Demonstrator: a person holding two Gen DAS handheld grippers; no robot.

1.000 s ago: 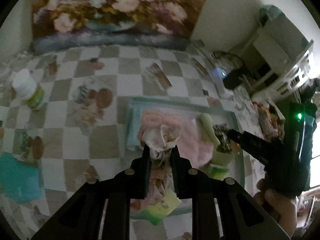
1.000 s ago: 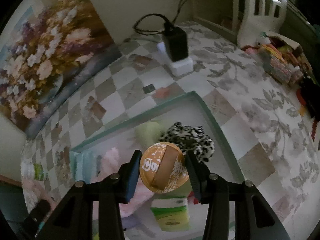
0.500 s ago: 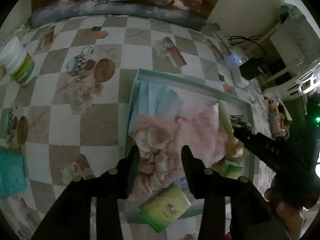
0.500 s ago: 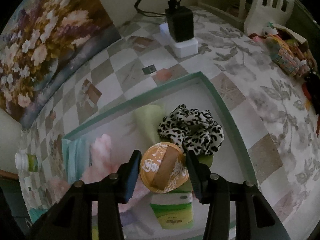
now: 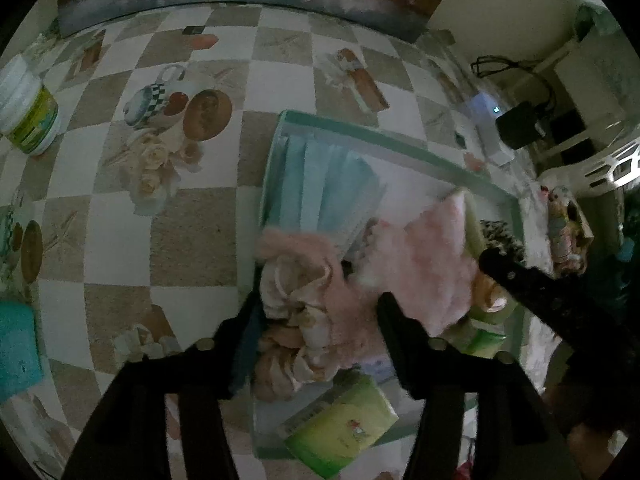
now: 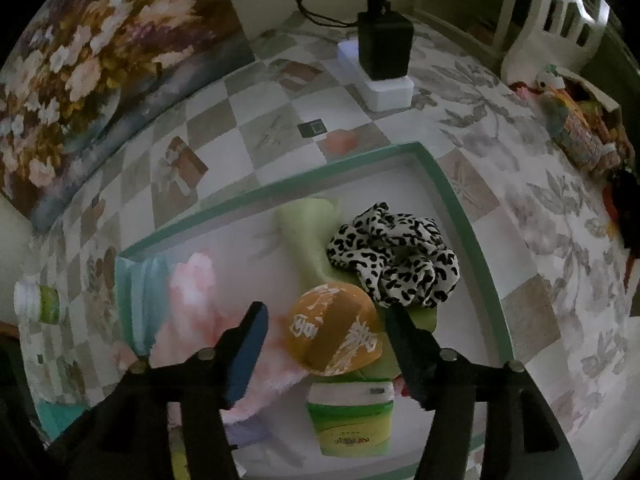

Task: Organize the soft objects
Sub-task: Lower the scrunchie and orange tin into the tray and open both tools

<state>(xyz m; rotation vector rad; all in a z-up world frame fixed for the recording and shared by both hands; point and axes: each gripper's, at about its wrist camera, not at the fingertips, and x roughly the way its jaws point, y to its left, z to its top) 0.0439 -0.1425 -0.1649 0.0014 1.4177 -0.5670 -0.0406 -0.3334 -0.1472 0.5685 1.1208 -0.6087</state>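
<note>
Though its white script stays illegible, the orange beanbag [image 6: 334, 330] bears lettering.

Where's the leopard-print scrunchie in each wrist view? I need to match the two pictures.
Left wrist view: the leopard-print scrunchie is at the right, mostly hidden behind the pink fluffy cloth and the right gripper's finger.
Right wrist view: it lies in full sight right of centre, on a pale green cloth, just beyond the orange ball.
Shared landmark: the teal-rimmed tray, with the scrunchie near its right rim.
</note>
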